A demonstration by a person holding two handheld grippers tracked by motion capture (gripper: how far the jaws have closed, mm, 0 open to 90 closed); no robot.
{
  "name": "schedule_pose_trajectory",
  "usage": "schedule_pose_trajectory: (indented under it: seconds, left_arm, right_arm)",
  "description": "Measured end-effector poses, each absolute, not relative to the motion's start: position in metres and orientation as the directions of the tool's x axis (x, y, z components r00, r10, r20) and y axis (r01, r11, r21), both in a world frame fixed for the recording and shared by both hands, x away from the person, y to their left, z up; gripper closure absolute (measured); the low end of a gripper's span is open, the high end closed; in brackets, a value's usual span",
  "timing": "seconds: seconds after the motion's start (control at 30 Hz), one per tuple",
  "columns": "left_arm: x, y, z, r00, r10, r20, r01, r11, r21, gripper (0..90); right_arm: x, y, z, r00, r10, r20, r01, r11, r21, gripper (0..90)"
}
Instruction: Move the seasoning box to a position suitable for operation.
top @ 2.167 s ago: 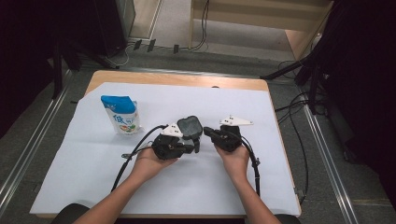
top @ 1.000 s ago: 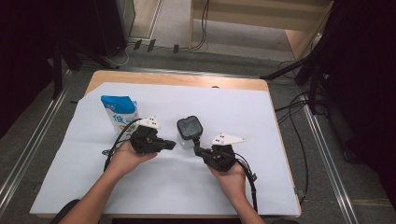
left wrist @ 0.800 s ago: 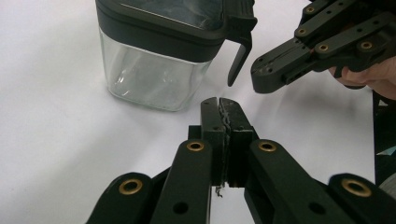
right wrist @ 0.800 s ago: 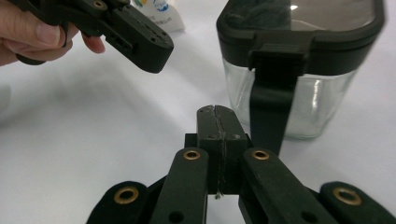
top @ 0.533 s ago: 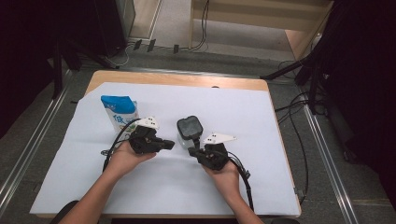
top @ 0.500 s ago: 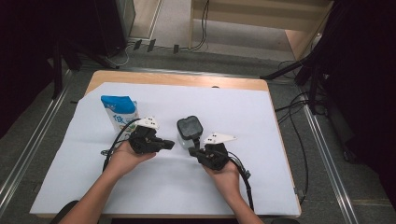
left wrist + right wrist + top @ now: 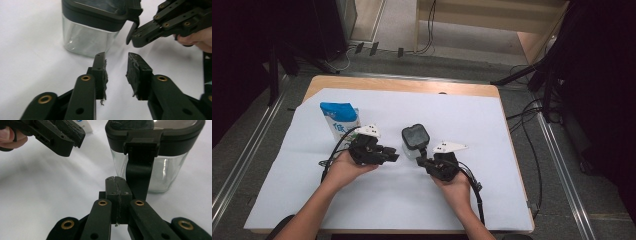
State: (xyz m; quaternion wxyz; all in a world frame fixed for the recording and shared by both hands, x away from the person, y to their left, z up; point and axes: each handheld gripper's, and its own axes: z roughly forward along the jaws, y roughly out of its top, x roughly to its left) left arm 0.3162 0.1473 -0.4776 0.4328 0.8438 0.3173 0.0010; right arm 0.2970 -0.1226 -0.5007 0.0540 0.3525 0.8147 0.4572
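Sitting at 10 o'clock of table: blue-white pouch (image 7: 339, 120), upright on white sheet (image 7: 462, 115).
Left gripper (image 7: 388, 154): jaws just opening, parted, nothing between pads, tips aimed at 3 o'clock toward jar.
Jar (image 7: 415, 141): clear glass, black lid (image 7: 100, 11), table centre, between both grippers.
Latch (image 7: 138, 176): hangs down jar's side.
Right gripper (image 7: 422, 161): jaws clenched together, empty, tips just beside the latch, at jar's 5 o'clock.

Clear glossy jar (image 7: 87, 40), matt black plastic lid (image 7: 155, 137), smooth white paper sheet (image 7: 452, 115).
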Motion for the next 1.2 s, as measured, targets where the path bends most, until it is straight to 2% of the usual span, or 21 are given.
schedule_pose_trajectory:
  seconds: [0.13,0.4,1.03,1.2]
  left_arm:
    - [0.318,0.147,-0.480,0.793,0.545,-0.271,0.539,-0.422,0.728,59.0]
    - [0.318,0.145,-0.481,0.791,0.552,-0.262,0.532,-0.411,0.740,52.0]
    - [0.317,0.142,-0.483,0.798,0.548,-0.251,0.527,-0.432,0.732,48.5]
    - [0.315,0.141,-0.485,0.790,0.550,-0.272,0.540,-0.415,0.732,48.9]
  right_arm:
    - [0.300,-0.129,-0.500,-0.731,0.638,0.242,0.536,0.317,0.782,90.0]
    - [0.305,-0.144,-0.498,-0.699,0.668,0.254,0.557,0.287,0.780,90.0]
    - [0.325,-0.171,-0.498,-0.657,0.704,0.269,0.588,0.255,0.767,90.0]
    - [0.332,-0.173,-0.497,-0.655,0.709,0.262,0.590,0.264,0.763,90.0]
